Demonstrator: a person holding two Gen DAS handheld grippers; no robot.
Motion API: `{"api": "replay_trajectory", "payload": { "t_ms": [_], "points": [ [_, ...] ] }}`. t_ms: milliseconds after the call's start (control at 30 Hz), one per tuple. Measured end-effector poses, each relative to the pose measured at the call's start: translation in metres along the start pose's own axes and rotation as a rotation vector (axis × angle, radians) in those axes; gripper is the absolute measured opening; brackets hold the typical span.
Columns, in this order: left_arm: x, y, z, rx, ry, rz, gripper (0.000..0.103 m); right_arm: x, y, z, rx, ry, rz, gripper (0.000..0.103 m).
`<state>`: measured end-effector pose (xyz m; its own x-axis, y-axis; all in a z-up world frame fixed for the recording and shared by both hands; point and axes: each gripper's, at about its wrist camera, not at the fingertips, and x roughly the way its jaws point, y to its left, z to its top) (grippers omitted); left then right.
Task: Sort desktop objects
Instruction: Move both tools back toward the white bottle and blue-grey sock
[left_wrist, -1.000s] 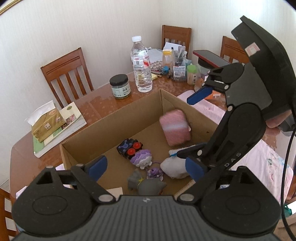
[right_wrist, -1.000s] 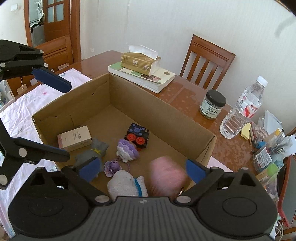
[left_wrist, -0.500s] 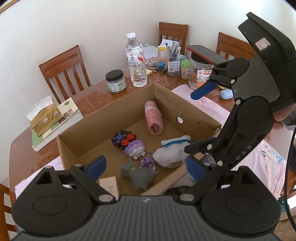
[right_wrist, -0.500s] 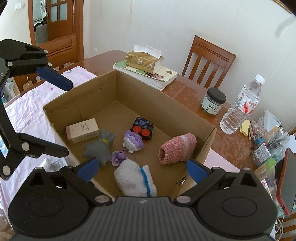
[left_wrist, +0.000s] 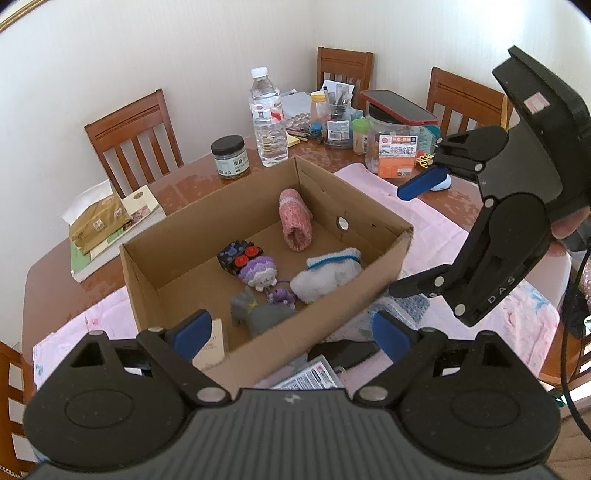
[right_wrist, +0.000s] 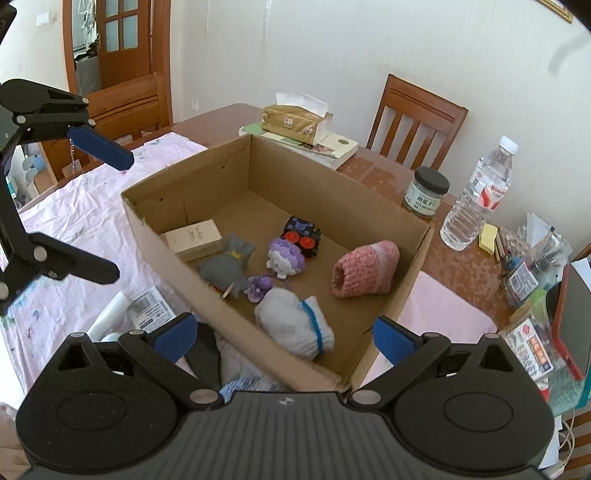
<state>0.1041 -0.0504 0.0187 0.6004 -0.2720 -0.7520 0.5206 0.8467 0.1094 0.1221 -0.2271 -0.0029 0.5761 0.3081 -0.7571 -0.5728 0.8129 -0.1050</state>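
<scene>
Cardboard box holds pink knit roll (lying); both tools spread, empty.

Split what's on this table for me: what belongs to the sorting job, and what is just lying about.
Part of the job:
cardboard box
pink knitted sleeve
white knitted sock
grey plush toy
purple plush toy
toy car
small carton

Just lying about:
water bottle
dark-lidded jar
tissue pack
pen cup
</scene>
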Motion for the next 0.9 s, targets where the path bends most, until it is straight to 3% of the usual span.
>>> {"api": "replay_trajectory", "payload": {
  "t_ms": [400, 900],
  "points": [
    [-0.022, -0.014, -0.04, -0.056, 0.009, -0.005, 0.097, -0.029, 0.026, -0.033, 0.005, -0.031, -0.03, 0.103],
    [0.02, -0.013, -0.081, -0.131, 0.091, -0.028, 0.097, -0.021, 0.058, -0.071, 0.077, 0.029, 0.012, 0.103]
  ]
}}
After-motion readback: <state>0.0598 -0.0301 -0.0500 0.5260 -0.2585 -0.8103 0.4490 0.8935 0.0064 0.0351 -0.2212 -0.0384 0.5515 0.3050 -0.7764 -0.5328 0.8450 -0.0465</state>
